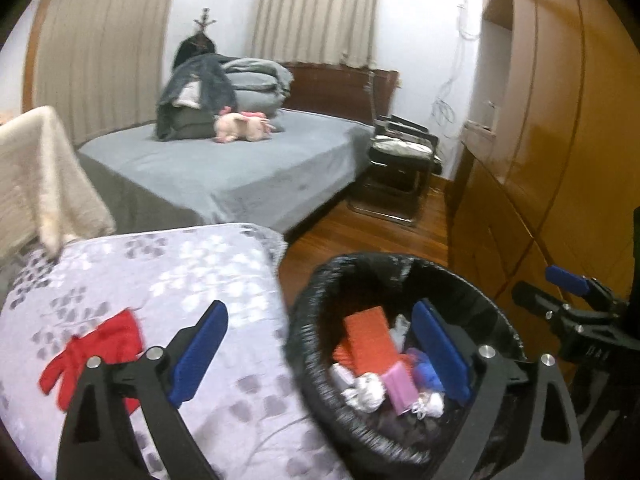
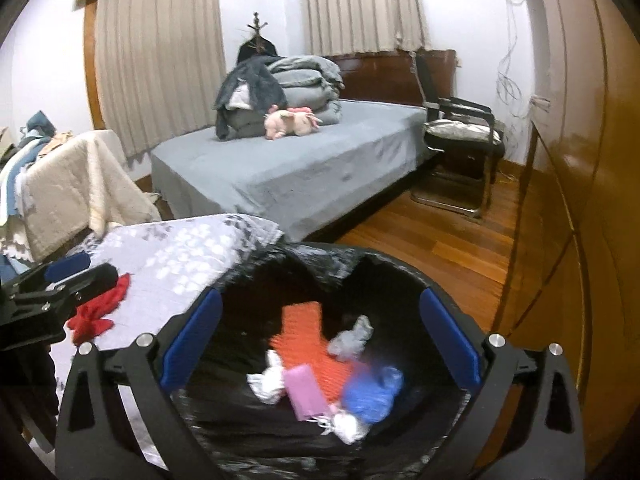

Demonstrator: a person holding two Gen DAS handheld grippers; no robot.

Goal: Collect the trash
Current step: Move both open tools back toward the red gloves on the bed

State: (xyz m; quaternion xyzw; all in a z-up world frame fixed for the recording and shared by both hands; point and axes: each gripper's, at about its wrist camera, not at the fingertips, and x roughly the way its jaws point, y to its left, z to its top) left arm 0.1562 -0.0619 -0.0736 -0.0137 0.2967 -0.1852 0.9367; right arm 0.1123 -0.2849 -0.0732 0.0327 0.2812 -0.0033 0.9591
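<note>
A black-lined trash bin (image 1: 316, 320) stands on the wood floor beside a floral-covered surface (image 1: 180, 280). It holds an orange pack (image 1: 366, 340), a pink piece (image 1: 398, 388), white crumpled paper (image 1: 366, 392) and blue plastic (image 2: 372, 396). A red scrap (image 1: 96, 348) lies on the floral cover, left of my left gripper (image 1: 320, 356), which is open and empty, straddling the bin's left rim. My right gripper (image 2: 320, 344) is open and empty directly above the bin (image 2: 404, 264). The red scrap (image 2: 100, 312) also shows in the right wrist view, by the left gripper's fingers (image 2: 68, 268).
A grey bed (image 1: 224, 168) with folded blankets and a pink plush toy (image 1: 240, 124) lies behind. A black chair (image 1: 404, 160) stands at its right. A wooden wardrobe (image 1: 560, 120) lines the right side. A cream blanket (image 1: 44, 176) drapes at the left.
</note>
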